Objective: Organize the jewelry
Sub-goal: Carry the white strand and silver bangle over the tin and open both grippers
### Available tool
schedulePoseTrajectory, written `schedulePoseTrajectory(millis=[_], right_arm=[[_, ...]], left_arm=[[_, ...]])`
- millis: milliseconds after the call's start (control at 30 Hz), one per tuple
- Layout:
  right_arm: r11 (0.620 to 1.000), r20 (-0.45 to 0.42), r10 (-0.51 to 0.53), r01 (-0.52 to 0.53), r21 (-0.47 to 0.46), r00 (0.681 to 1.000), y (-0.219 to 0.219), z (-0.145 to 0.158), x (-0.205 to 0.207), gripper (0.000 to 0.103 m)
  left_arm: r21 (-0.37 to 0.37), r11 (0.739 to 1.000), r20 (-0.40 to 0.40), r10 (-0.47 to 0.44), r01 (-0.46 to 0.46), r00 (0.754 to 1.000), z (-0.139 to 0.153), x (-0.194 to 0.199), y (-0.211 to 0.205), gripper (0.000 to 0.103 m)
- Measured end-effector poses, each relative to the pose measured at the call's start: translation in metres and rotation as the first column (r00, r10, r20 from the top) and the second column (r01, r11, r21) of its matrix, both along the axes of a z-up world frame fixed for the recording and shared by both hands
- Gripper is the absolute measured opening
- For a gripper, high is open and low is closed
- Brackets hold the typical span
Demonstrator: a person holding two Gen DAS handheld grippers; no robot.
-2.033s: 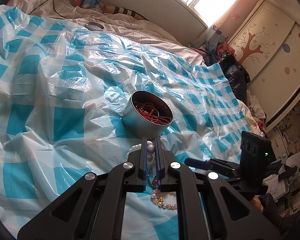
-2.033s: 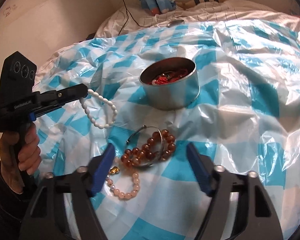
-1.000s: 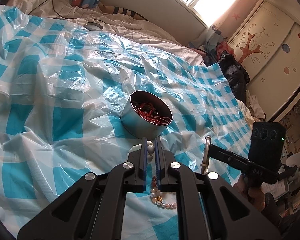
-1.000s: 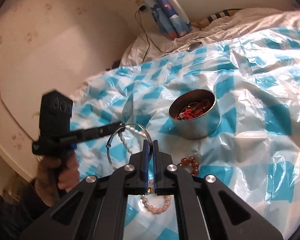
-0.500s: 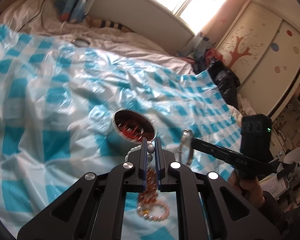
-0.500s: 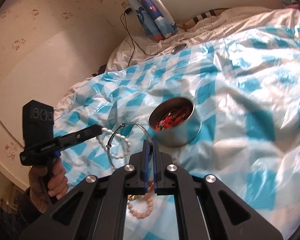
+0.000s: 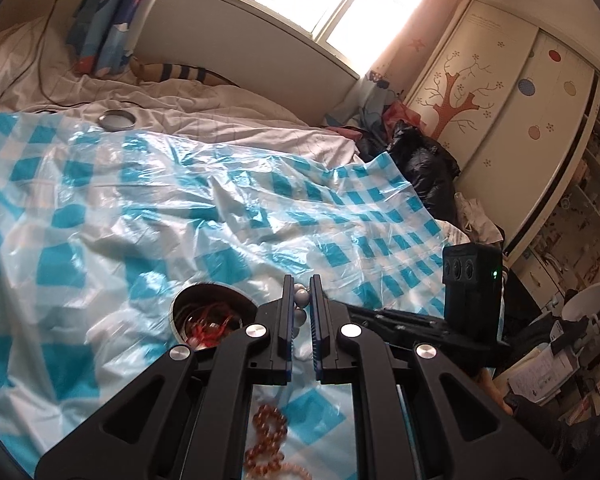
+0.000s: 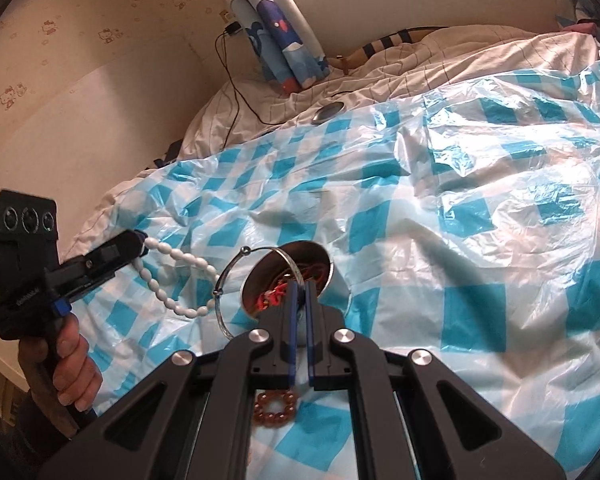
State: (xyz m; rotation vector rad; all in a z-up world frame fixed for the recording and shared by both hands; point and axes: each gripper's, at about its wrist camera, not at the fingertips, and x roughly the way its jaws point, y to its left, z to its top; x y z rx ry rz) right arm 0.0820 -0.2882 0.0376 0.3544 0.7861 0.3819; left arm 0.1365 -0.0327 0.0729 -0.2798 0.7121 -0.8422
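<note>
My left gripper (image 7: 301, 282) is shut on a white bead bracelet (image 7: 301, 299); in the right wrist view the left gripper (image 8: 140, 240) holds the bracelet (image 8: 176, 276) hanging in a loop left of the tin. A thin silver bangle (image 8: 217, 293) stands upright in my shut right gripper (image 8: 299, 286), just in front of the round metal tin (image 8: 324, 258). The tin (image 7: 180, 304) holds red jewellery. An amber bead bracelet (image 8: 276, 404) lies on the sheet under the grippers. The right gripper's fingertips are hidden in the left wrist view.
A blue-and-white checked plastic sheet (image 8: 460, 220) covers the bed. A small round metal lid (image 7: 117, 120) and a black cable lie on the bedding beyond it. A hand (image 8: 68, 360) grips the left handle. Dark clothes (image 7: 416, 168) and a wardrobe stand at the right.
The right gripper went from open to shut on the silver bangle and lifted it. Both grippers then rose and moved toward the tin with their pieces.
</note>
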Motion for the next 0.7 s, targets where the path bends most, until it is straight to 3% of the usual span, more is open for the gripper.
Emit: schedulePoseTrajectory(millis=[133, 333, 433, 567, 700], right_arm=[[1.0, -0.007, -0.016, 0.016, -0.008, 1.0, -0.004, -0.003, 0.007, 0.004], [0.999, -0.022, -0.019, 0.019, -0.031, 1.0, -0.002, -0.009, 0.015, 0.004], [0.999, -0.022, -0.011, 0.01, -0.045, 1.0, 0.004, -0.01, 0.02, 0.004], [0.995, -0.02, 0.005, -0.006, -0.096, 1.0, 0.02, -0.01, 0.032, 0.004], [0.986, -0.03, 0.014, -0.018, -0.164, 0.999, 0.04, -0.016, 0.05, 0.004]], left_arm=[[0.013, 1.0, -0.025, -0.007, 0.008, 1.0, -0.012, 0.021, -0.013, 0.007], [0.194, 0.981, -0.098, 0.046, -0.026, 0.994, -0.051, 0.045, -0.026, 0.007], [0.232, 0.971, -0.096, 0.079, -0.055, 0.992, -0.054, 0.046, -0.019, 0.01], [0.257, 0.959, -0.049, 0.137, -0.12, 0.989, -0.038, 0.039, -0.001, 0.022], [0.234, 0.958, -0.031, 0.18, -0.168, 0.983, -0.027, 0.027, 0.023, 0.038]])
